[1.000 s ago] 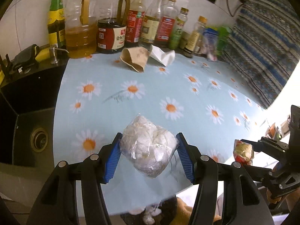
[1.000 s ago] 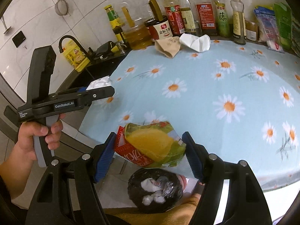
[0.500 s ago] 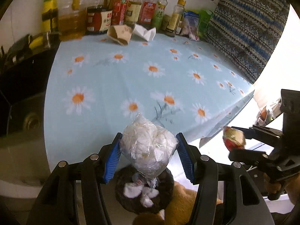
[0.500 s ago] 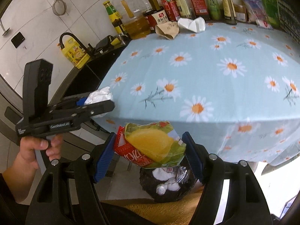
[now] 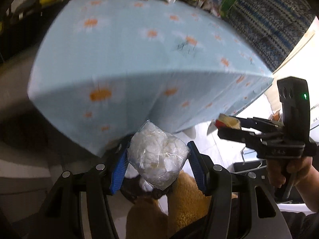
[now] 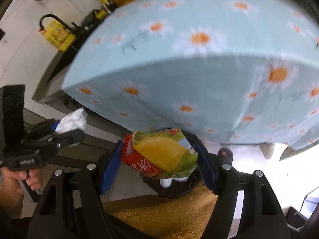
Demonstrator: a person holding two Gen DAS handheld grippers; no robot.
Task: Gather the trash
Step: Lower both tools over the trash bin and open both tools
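While the left gripper pinches a clear bag of white tissue, the right gripper clamps a yellow snack wrapper. Both have dropped below the daisy tablecloth edge, over the black trash bag.

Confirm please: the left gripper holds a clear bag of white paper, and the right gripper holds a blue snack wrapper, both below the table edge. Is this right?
Not quite. The snack wrapper in the right gripper is yellow and green with a red edge, not blue; the right wrist view shows it. The rest holds: the left gripper grips the clear bag of white paper, and both are below the table edge.
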